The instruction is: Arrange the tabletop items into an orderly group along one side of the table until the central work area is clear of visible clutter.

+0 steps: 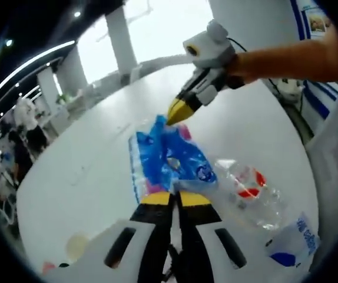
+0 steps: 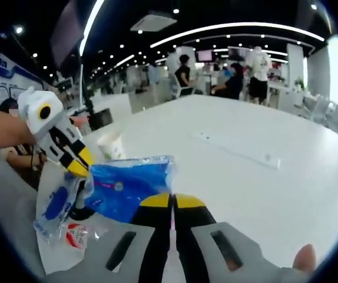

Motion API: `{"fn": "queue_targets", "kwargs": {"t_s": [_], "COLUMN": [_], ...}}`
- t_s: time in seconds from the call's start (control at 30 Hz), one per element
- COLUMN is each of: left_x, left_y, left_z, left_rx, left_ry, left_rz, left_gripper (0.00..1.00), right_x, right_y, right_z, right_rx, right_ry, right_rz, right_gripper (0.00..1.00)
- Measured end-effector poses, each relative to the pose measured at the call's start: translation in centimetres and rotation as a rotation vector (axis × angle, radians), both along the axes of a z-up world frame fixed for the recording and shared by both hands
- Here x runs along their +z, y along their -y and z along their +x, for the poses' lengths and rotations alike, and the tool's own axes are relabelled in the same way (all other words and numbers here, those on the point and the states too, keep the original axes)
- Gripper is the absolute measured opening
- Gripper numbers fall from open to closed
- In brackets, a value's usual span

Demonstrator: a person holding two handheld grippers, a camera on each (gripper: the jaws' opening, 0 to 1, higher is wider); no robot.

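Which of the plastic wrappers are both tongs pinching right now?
The big blue packet, held at opposite ends by the left tongs and right tongs. The clear crumpled wrapper with red print and the small white-and-blue packet lie loose beside it.

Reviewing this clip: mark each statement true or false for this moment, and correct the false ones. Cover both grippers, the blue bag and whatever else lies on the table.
1. Both grippers pinch the blue plastic bag. True: left gripper and right gripper hold opposite edges.
2. The table is dark wood. False: it is white.
3. A paper cup stands on the table. True.
4. The clear plastic bottle stands upright. False: it lies on its side.
5. The right gripper's jaws are wide open. False: they are shut.
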State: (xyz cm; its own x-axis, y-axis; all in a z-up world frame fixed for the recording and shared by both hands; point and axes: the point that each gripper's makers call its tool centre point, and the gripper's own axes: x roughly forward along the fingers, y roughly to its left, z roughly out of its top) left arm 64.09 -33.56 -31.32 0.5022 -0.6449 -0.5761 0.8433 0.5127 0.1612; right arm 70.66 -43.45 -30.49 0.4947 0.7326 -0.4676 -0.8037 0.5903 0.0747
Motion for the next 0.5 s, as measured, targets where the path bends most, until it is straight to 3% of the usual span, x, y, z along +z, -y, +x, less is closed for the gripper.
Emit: {"fn": "queue_targets", "kwargs": {"t_s": [0.23, 0.5], "left_x": [0.1, 0.1], "left_y": [1.9, 3.9], "left_z": [1.6, 3.1], "left_rx": [0.019, -0.004], "left_ry": [-0.014, -0.003], "left_rz": [-0.034, -0.023], "left_gripper": [0.00, 0.00], "right_x": [0.4, 0.4], "right_y": [2.5, 4.9], "right_z": [0.5, 0.7], "right_rx": [-0.051, -0.106], "right_ry": [0.009, 0.008], "right_rz": [0.003, 0.003], "right_gripper": [0.01, 0.01]}}
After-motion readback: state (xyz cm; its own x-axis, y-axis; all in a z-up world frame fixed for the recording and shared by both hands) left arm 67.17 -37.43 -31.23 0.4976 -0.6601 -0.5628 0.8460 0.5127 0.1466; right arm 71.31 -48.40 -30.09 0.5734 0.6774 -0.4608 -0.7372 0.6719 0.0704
